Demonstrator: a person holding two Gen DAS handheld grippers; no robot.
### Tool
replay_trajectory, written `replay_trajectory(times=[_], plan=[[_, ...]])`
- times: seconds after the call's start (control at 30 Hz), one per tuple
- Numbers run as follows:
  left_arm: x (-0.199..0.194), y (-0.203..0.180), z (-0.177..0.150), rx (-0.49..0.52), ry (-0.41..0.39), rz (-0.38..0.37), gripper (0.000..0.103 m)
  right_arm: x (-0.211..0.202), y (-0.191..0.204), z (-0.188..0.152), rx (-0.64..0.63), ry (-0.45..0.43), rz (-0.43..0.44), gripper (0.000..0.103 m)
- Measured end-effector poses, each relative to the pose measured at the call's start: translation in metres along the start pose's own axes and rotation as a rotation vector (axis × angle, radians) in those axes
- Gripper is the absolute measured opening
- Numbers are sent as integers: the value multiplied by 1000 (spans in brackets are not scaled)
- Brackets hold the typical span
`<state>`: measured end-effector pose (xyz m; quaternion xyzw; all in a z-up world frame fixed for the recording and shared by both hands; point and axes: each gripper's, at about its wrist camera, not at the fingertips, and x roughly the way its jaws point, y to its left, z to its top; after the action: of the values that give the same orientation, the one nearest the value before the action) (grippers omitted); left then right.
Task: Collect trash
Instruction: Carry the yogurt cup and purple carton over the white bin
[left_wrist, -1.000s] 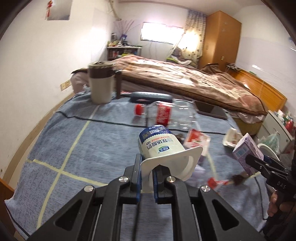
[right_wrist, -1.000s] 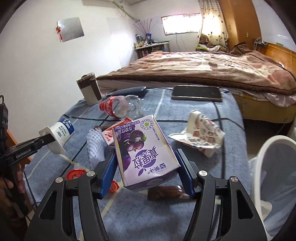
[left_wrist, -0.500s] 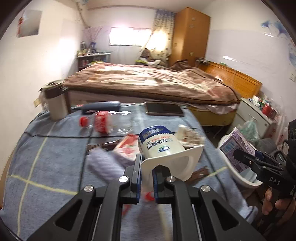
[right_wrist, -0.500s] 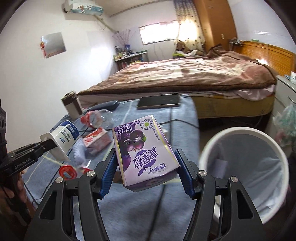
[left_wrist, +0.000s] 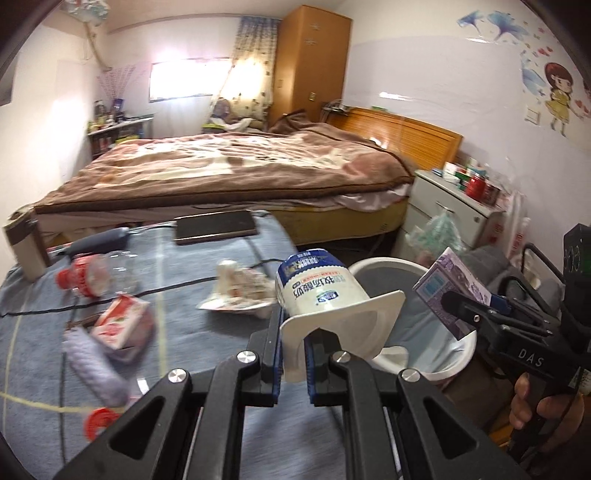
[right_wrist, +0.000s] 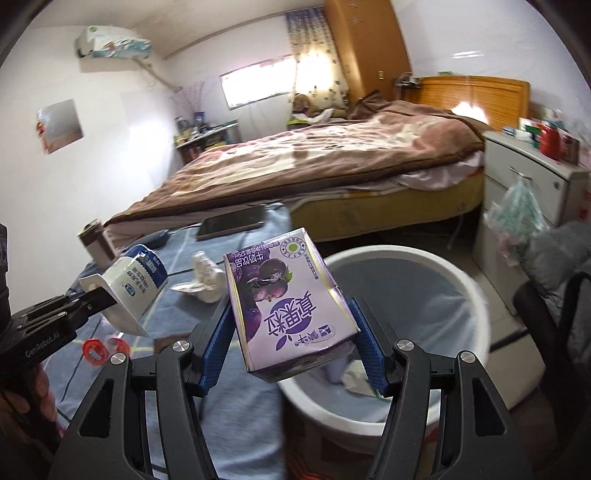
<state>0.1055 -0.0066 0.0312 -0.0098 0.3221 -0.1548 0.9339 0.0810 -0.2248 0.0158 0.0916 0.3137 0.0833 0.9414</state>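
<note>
- My left claw (left_wrist: 293, 360) is clamped on the white yogurt cup's (left_wrist: 321, 295) rim, near the white plastic bin (right_wrist: 465, 280).
- My right claw (right_wrist: 291, 343) grips the purple drink carton (right_wrist: 284, 306) at the bin's edge.
- Next, I judge: carry both over the opening, then release.

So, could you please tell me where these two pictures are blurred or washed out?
Left wrist view: the window is blown out and the litter at lower left, like the red cap, is smeared. Right wrist view: the bin rim is slightly blurred, the carton sharp.

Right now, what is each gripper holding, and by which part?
Left gripper: yogurt cup, pinched by its rim flange. Right gripper: purple drink carton, clamped across its two sides near the bottom end.
</note>
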Motion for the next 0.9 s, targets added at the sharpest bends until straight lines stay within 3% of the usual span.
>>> replay_trajectory(times=[0.27,0.5,0.9], plan=[[32,-55,4,58,40,-79,11,-2,-36,-3,11,24,-117,63],[63,-89,3,102,92,-104,11,14,-69,-8,52,96,-181,63],[101,-114,-3,106,177,-149,13,40,-88,-11,42,201,-240,64]])
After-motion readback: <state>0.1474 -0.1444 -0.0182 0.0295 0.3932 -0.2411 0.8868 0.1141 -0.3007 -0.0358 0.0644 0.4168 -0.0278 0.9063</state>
